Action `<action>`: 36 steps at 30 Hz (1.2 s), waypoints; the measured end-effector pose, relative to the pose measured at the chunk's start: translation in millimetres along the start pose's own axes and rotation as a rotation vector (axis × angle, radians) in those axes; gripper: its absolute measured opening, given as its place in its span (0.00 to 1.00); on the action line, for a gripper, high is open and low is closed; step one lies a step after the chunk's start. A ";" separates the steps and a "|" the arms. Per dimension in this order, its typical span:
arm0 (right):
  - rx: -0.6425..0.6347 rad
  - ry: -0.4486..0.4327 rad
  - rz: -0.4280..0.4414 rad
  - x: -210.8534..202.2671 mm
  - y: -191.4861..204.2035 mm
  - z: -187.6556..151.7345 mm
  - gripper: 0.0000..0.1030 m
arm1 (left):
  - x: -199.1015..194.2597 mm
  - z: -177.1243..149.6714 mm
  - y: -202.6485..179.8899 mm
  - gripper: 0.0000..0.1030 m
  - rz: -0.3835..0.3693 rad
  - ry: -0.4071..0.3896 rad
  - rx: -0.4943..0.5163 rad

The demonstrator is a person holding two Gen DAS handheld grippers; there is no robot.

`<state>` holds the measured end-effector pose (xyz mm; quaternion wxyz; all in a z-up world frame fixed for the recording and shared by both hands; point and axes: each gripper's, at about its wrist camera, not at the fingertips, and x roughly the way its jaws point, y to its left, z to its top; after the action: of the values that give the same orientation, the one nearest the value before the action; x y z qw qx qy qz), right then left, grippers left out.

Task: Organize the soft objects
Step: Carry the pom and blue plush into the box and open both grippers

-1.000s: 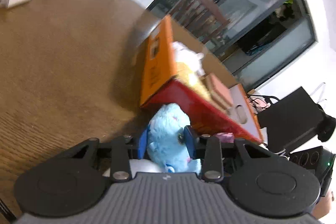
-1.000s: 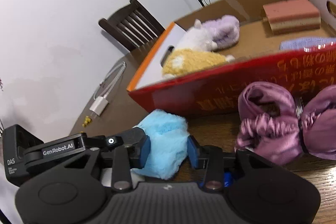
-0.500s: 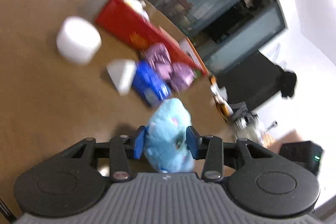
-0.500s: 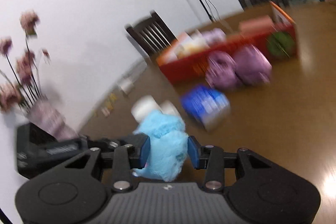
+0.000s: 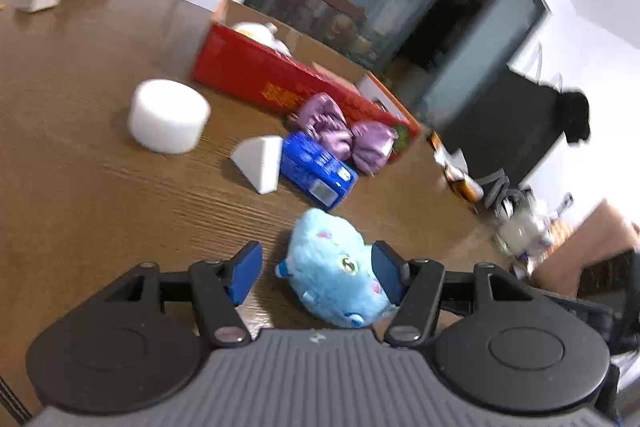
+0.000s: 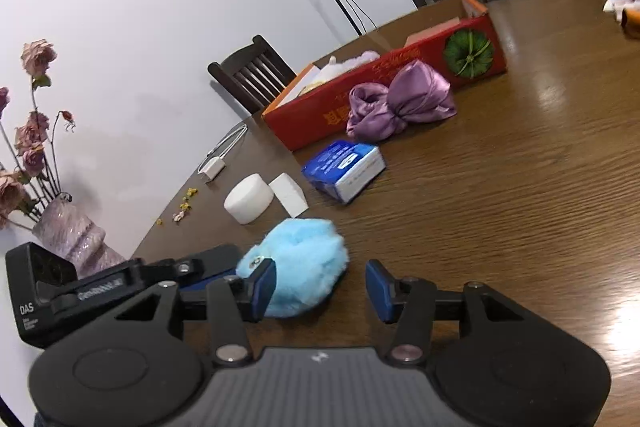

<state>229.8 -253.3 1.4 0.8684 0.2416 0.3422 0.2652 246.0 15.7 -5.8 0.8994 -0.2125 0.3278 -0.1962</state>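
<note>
A: Where do we stand with the blue plush toy point(image 5: 340, 273)?

B: It lies on the counter point(image 5: 80, 195), between the pads of both tools at once. Our left gripper point(image 5: 318, 277) has just been opening its jaws; they stand about half open, the toy sits toward the right-hand pad, maybe brushing it, and there is a clear gap on the other side. So we hold nothing there.

A: And the right gripper point(image 6: 320, 285)?

B: The same: its jaws have just been opening and stand about half open, with nothing clamped. From that view the blue plush toy point(image 6: 298, 267) lies against the left-hand pad and the other side is bare counter.

A: Which way does it point?

B: In the left view its face, eye and ear, turns up and toward our right-hand pad. Its long axis runs slantwise, from far-left to near-right, not square to either pair of jaws.

A: And the red box point(image 5: 280, 83)?

B: Well apart, ahead of both tools, past the blue packet point(image 5: 318, 169), the white wedge point(image 5: 258, 163), the white cylinder point(image 5: 168, 115) and the purple satin bow point(image 5: 346, 133). We judge both hands about equally near the toy; whichever regrasps should centre on it first.
</note>
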 end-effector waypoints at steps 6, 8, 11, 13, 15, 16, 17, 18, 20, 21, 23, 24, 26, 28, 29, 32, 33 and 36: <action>0.039 0.039 0.040 27.6 2.7 -0.1 0.38 | 11.0 4.6 11.4 0.39 -0.075 0.064 -0.065; 0.051 0.042 0.046 24.4 3.6 7.2 0.37 | 9.2 16.6 5.1 0.38 -0.105 0.050 -0.055; 0.011 -0.031 0.065 10.9 8.4 37.3 0.36 | 19.8 58.0 -12.5 0.39 -0.161 0.010 -0.001; -0.006 -0.080 0.082 8.4 4.8 69.2 0.36 | 41.2 100.0 -23.2 0.39 -0.191 0.003 0.021; -0.030 -0.124 0.074 15.1 -4.7 112.8 0.33 | 72.4 141.8 -35.1 0.39 -0.204 0.015 0.044; -0.030 -0.138 0.067 20.1 -10.1 130.9 0.33 | 91.7 162.1 -40.7 0.40 -0.207 0.024 0.058; -0.023 -0.152 0.047 28.6 -18.7 156.6 0.33 | 118.4 185.1 -47.4 0.40 -0.208 0.045 0.080; -0.023 -0.166 0.020 37.1 -26.1 176.9 0.33 | 141.7 202.2 -50.8 0.40 -0.204 0.070 0.083; -0.017 -0.178 -0.054 57.4 -42.4 211.6 0.33 | 190.3 233.0 -50.2 0.40 -0.204 0.133 0.056; 0.000 -0.179 -0.083 68.4 -53.1 225.1 0.33 | 211.0 242.2 -47.5 0.41 -0.198 0.158 0.029; 0.025 -0.158 -0.132 91.3 -72.0 244.4 0.33 | 251.3 252.2 -45.2 0.41 -0.162 0.195 0.012; 0.029 -0.148 -0.164 101.7 -79.4 249.3 0.34 | 265.6 252.0 -44.9 0.41 -0.144 0.214 0.009; 0.005 -0.136 -0.241 117.9 -86.8 250.2 0.35 | 293.7 249.3 -45.5 0.46 -0.079 0.243 0.032; -0.066 -0.158 -0.299 123.6 -86.2 245.1 0.35 | 305.7 245.8 -43.7 0.52 0.002 0.228 0.031; -0.088 -0.166 -0.325 125.6 -83.7 242.7 0.39 | 306.1 244.1 -42.0 0.53 0.016 0.222 0.016; -0.119 -0.197 -0.332 118.5 -79.1 236.0 0.45 | 294.6 243.0 -36.5 0.57 0.009 0.209 0.006; -0.130 -0.192 -0.330 116.9 -76.5 235.8 0.45 | 286.6 244.0 -36.2 0.57 0.017 0.196 0.012; -0.138 -0.238 -0.309 94.8 -66.2 236.4 0.47 | 250.4 251.6 -45.9 0.58 0.022 0.152 0.060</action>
<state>479.4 -299.4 70.7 0.9475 0.1559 0.2513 0.1215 582.9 -81.9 65.7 0.8801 -0.1661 0.3913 -0.2116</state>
